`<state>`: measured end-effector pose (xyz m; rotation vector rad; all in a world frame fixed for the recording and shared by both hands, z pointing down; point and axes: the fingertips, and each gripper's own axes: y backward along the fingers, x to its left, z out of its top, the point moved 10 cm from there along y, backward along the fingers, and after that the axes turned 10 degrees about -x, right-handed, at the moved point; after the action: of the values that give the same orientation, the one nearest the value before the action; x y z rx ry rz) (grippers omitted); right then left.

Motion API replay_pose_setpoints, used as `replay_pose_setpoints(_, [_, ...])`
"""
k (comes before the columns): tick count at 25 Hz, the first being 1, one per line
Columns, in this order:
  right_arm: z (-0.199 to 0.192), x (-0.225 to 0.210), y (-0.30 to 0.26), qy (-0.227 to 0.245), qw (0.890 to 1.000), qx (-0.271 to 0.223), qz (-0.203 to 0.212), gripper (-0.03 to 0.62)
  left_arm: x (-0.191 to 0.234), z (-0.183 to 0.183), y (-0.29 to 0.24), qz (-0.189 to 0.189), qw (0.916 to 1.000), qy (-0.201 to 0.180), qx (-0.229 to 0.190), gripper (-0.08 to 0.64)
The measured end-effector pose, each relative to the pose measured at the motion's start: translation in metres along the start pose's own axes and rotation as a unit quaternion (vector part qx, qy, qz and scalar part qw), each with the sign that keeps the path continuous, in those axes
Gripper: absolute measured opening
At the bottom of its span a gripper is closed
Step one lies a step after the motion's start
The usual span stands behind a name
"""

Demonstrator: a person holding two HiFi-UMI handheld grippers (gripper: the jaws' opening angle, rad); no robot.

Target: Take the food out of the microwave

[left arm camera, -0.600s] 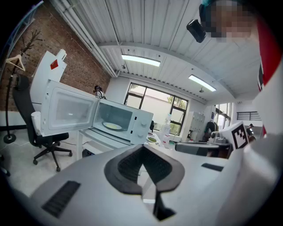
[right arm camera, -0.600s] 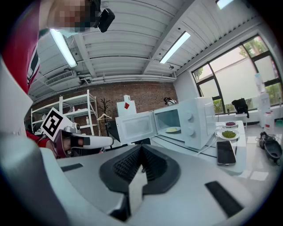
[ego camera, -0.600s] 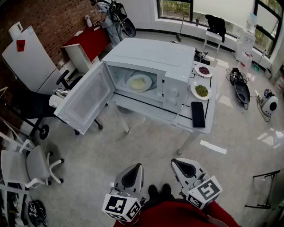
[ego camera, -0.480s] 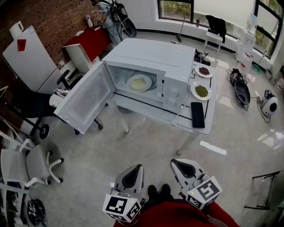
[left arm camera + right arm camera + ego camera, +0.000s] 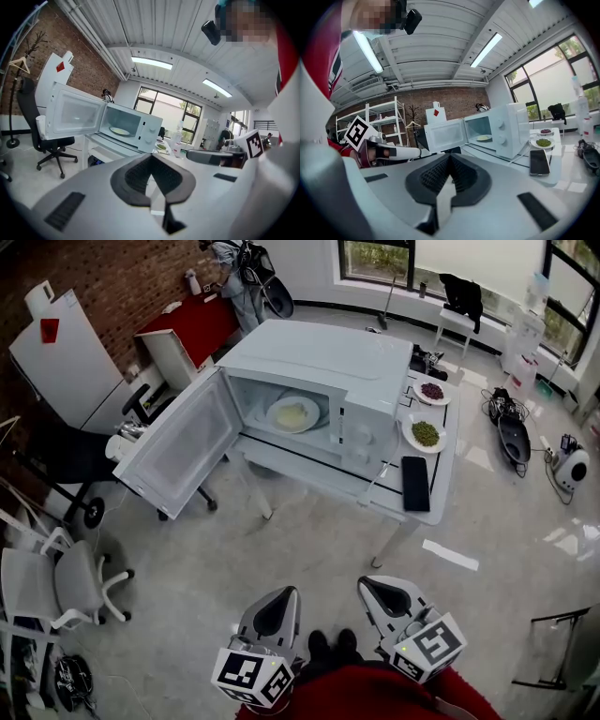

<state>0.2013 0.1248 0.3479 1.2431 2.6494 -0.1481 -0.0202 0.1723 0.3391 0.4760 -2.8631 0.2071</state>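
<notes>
A white microwave (image 5: pixel 319 371) stands on a white table (image 5: pixel 436 512) with its door (image 5: pixel 178 451) swung wide open to the left. Inside it sits a white plate of pale yellow food (image 5: pixel 292 414), also seen in the left gripper view (image 5: pixel 120 131) and the right gripper view (image 5: pixel 484 138). My left gripper (image 5: pixel 284 593) and right gripper (image 5: pixel 368 585) hang close to my body, well short of the table. Both point toward the microwave, shut, with nothing between their jaws.
Right of the microwave the table holds a plate of green food (image 5: pixel 426 433), a plate of dark red food (image 5: pixel 431 390) and a black phone (image 5: pixel 413 483). Office chairs (image 5: pixel 66 582) stand at the left. A person (image 5: pixel 234 263) stands by a red table at the far wall.
The view has shifted slightly; both grippers stay where they were, shut, and the microwave and plates have not moved.
</notes>
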Motion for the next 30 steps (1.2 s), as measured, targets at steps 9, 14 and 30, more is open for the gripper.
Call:
replay_pose_setpoints(9, [0.009, -0.016, -0.008, 0.021, 0.999, -0.011, 0.029, 0.011, 0.007, 0.003, -0.017, 0.027, 0.9986, 0.043, -0.016, 0.008])
replay_pose_setpoints(14, [0.013, -0.022, -0.032, 0.021, 0.999, -0.019, 0.029, 0.011, 0.033, 0.016, -0.038, 0.041, 0.9983, 0.034, -0.024, 0.008])
replay_pose_setpoints(30, [0.019, -0.061, -0.170, 0.002, 1.000, -0.007, -0.005, 0.011, 0.129, 0.038, -0.148, -0.010, 0.9995, 0.031, 0.007, 0.008])
